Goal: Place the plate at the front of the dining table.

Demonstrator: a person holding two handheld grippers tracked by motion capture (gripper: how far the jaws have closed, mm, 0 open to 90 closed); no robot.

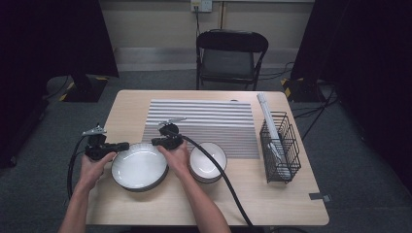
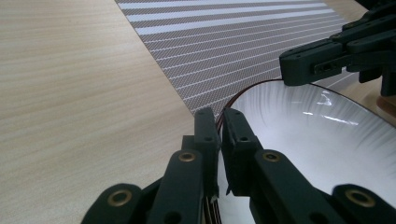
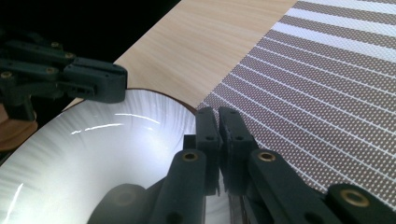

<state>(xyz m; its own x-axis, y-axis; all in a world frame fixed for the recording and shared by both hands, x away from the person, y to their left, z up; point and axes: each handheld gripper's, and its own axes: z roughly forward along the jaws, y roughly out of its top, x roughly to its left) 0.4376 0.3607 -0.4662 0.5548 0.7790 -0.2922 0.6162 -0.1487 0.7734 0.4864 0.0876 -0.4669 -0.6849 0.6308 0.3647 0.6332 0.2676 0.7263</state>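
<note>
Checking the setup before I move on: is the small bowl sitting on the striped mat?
No, the small bowl sits on bare table, just in front of the mat.

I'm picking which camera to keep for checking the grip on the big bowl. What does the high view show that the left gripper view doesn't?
High view: the smaller bowl to the right of the large bowl, the wire basket with a white roll in it, the folding chair beyond the table, and both forearms.

Left gripper view: up close, the left gripper has its jaws pinched on the large bowl's rim, one inside, one outside.

Both: the large bowl, the striped mat, and the right gripper at the bowl's opposite rim.
</note>
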